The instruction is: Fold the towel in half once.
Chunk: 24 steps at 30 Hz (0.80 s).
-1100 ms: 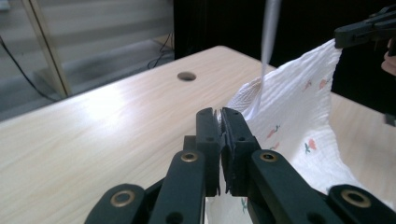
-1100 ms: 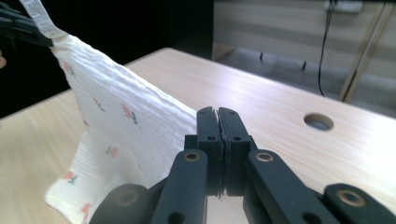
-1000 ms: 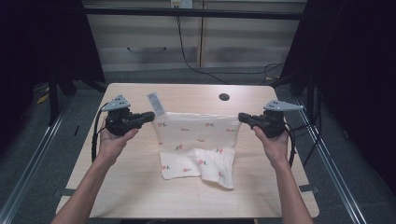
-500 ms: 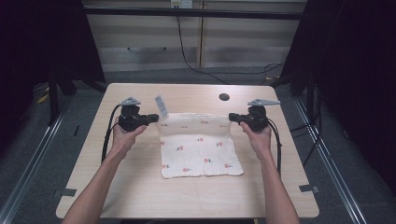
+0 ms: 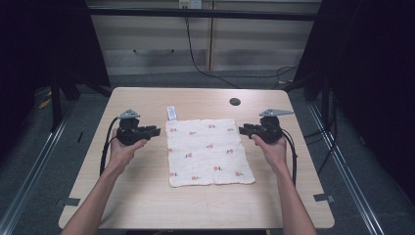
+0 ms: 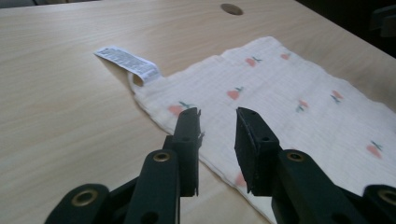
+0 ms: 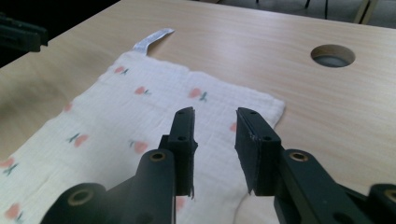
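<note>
A cream cloth (image 5: 208, 152) printed with small red fruits lies spread flat on the wooden table (image 5: 147, 205), its white care label (image 5: 171, 112) sticking out at the far left corner. My left gripper (image 5: 155, 131) hovers just off the cloth's left edge, open and holding nothing. In the left gripper view the left gripper (image 6: 218, 122) points over the cloth (image 6: 289, 93) near the label (image 6: 128, 63). Off the right edge, my right gripper (image 5: 242, 129) is open too. The right gripper view has the right gripper (image 7: 215, 122) above the cloth's (image 7: 116, 121) far right corner.
A round cable hole (image 5: 235, 102) sits in the table behind the cloth, also seen as the hole (image 7: 332, 55) in the right gripper view. Cables trail from both grippers. A cabinet (image 5: 205, 44) stands beyond the far table edge.
The cloth, held up and stretched between both grippers a second ago, now lies flat on the table. Both grippers have let go of its far corners and drawn outward.
</note>
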{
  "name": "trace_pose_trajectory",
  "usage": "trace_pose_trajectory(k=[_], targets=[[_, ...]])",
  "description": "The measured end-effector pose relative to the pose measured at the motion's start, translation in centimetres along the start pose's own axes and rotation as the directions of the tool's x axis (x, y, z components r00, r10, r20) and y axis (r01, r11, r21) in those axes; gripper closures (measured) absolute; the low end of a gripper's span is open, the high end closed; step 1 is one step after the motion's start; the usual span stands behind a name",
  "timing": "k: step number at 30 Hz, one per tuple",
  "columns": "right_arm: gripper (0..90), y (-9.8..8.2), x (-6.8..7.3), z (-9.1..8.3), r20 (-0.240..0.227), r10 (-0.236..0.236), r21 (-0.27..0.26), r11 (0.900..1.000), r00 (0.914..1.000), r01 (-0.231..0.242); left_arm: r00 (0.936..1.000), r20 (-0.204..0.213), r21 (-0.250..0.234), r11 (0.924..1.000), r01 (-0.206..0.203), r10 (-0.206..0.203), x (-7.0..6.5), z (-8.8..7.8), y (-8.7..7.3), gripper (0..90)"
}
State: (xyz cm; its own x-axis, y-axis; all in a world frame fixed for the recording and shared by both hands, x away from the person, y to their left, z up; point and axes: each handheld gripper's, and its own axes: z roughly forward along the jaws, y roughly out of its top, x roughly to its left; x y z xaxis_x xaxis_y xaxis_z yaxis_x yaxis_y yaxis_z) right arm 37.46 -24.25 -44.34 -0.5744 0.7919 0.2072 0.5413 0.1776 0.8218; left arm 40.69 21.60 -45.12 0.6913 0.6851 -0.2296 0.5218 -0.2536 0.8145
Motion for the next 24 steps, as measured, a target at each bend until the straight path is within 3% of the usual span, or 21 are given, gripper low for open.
trace_pose_trajectory(k=[3,4,5,8,12,14,18,19,20,21,23,24], targets=[[65.9,-0.7,0.7,-0.4,-0.037,-0.014,0.036,0.999,0.9992,0.016,0.9996,0.021,0.012,0.9998,-0.018,0.018,-1.0,-0.7,-1.0,70.6],[66.4,-1.7,1.7,-0.8,-0.055,-0.035,0.07,0.997,0.9979,0.039,0.9988,0.035,0.021,0.9992,-0.034,0.033,-1.5,-1.0,-1.3,70.6],[66.8,-2.0,2.0,-0.9,-0.063,-0.04,0.071,0.996,0.9972,0.044,0.9985,0.037,0.027,0.9988,-0.041,0.04,-2.3,-1.3,-1.9,70.3],[67.5,-3.0,2.9,-1.5,-0.095,-0.045,0.069,0.996,0.9944,0.052,0.9965,0.058,0.047,0.9969,-0.063,0.06,-3.0,-1.7,-3.0,68.6],[68.3,-4.3,3.7,-2.5,-0.114,-0.058,0.109,0.992,0.9918,0.07,0.9941,0.085,0.079,0.9941,-0.074,0.067,-3.9,-2.6,-4.9,67.4],[68.7,-4.6,3.8,-2.7,-0.117,-0.06,0.113,0.991,0.9913,0.074,0.9938,0.087,0.083,0.9936,-0.077,0.07,-4.2,-2.8,-5.1,65.7],[70.6,-6.0,4.0,-3.4,-0.115,-0.057,0.121,0.99,0.9918,0.071,0.985,0.146,0.082,0.991,-0.105,0.092,-5.7,-2.9,-5.9,65.7],[70.9,-6.8,4.0,-3.0,-0.106,-0.044,0.135,0.989,0.9934,0.058,0.9797,0.165,0.099,0.9864,-0.132,0.114,-6.5,-2.3,-6.1,66.6],[70.9,-7.1,3.9,-2.7,-0.108,-0.034,0.143,0.989,0.9936,0.049,0.9797,0.165,0.099,0.9864,-0.132,0.114,-6.5,-2.3,-6.1,66.9],[71.4,-7.4,3.9,-2.3,-0.104,-0.043,0.162,0.985,0.9937,0.059,0.9739,0.188,0.105,0.9833,-0.149,0.127,-7.1,-1.5,-6.1,67.0],[72.2,-7.4,4.1,-2.1,-0.105,-0.049,0.17,0.983,0.9932,0.067,0.9712,0.195,0.107,0.9812,-0.16,0.137,-7.4,-1.1,-6.2,66.9],[72.2,-7.4,4.0,-2.2,-0.114,-0.05,0.166,0.984,0.9922,0.069,0.9679,0.202,0.122,0.9767,-0.177,0.15,-7.8,-0.6,-6.3,66.6]])
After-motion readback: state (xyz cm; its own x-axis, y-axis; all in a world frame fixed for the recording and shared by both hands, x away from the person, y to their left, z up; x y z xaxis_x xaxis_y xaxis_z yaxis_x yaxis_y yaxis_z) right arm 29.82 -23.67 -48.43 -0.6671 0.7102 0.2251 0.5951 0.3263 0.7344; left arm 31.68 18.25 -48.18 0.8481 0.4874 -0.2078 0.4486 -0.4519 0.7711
